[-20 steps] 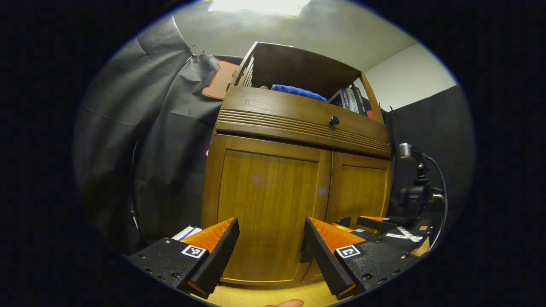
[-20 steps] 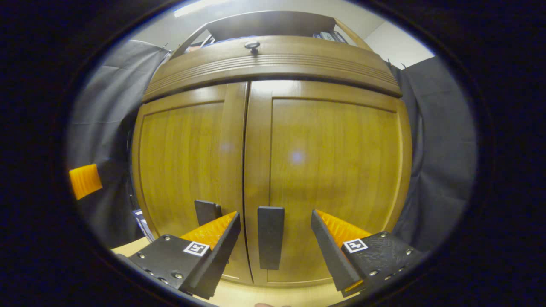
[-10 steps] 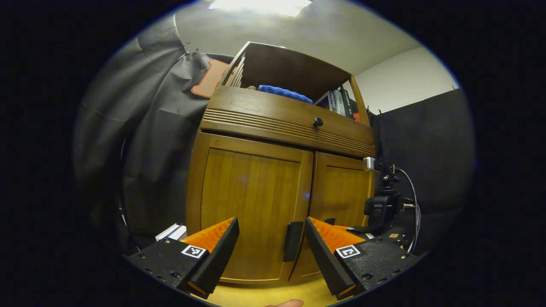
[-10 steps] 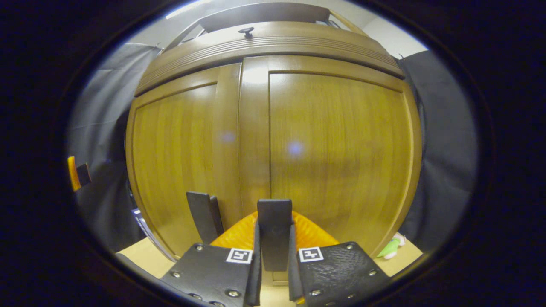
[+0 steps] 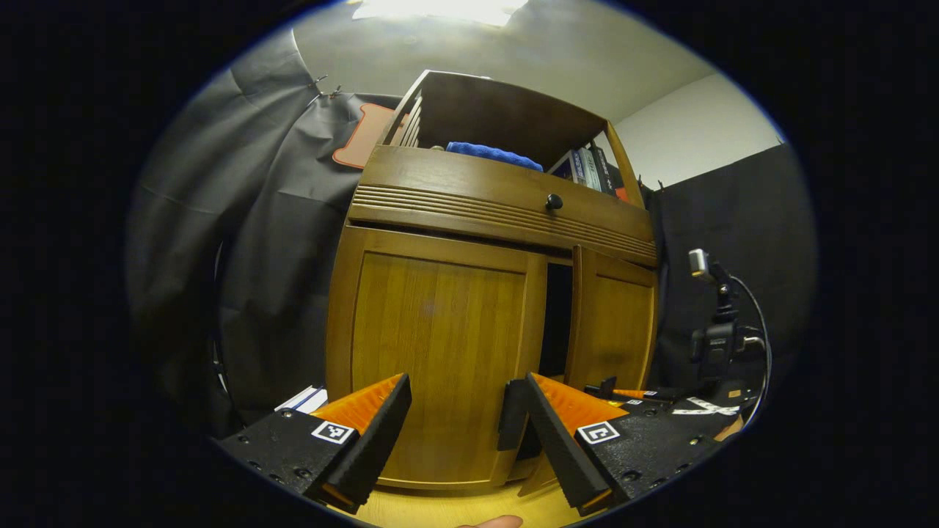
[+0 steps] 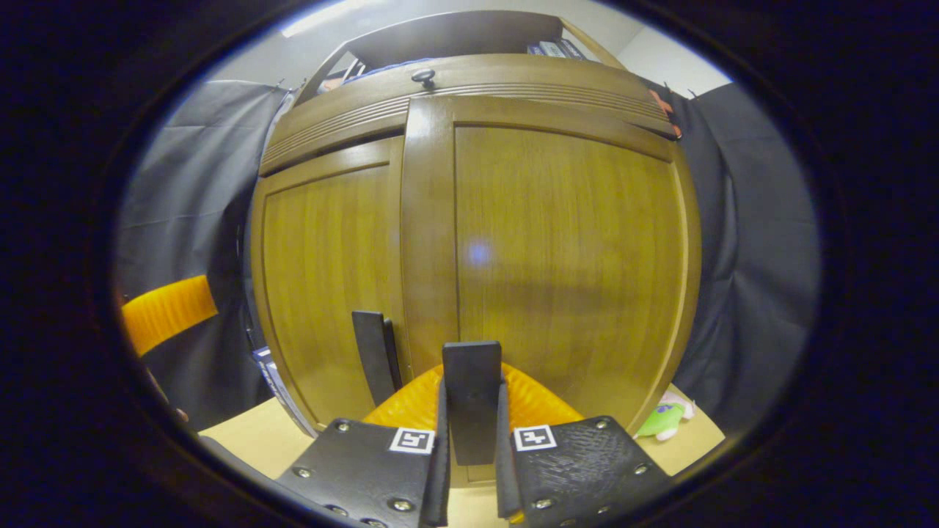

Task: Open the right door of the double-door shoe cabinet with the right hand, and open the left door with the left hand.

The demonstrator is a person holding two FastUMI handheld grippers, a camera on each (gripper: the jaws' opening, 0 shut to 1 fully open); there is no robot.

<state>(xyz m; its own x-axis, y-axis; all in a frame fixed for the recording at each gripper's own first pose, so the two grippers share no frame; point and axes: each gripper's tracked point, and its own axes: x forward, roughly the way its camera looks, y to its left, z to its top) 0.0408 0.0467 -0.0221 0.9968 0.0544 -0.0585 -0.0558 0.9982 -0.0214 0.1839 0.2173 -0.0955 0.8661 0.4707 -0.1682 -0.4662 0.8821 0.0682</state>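
Right gripper (image 6: 469,469): fingers clamped on right door handle (image 6: 472,400).
Right door (image 5: 612,323): ajar, at 3 o'clock of left door (image 5: 433,359).
Left gripper (image 5: 466,433): fingers wide, holding nothing, before left door.

Shoe cabinet (image 5: 440,220) standing on surface (image 6: 242,440). Right door (image 5: 612,323) ajar, gap between it and shut left door (image 5: 433,352). Right tongs (image 6: 469,440) before right door, clamped on its handle (image 6: 472,381). Left tongs (image 5: 466,433) before left door, its handle (image 5: 510,414) just inside right finger. Drawer knob (image 5: 554,202) above doors.
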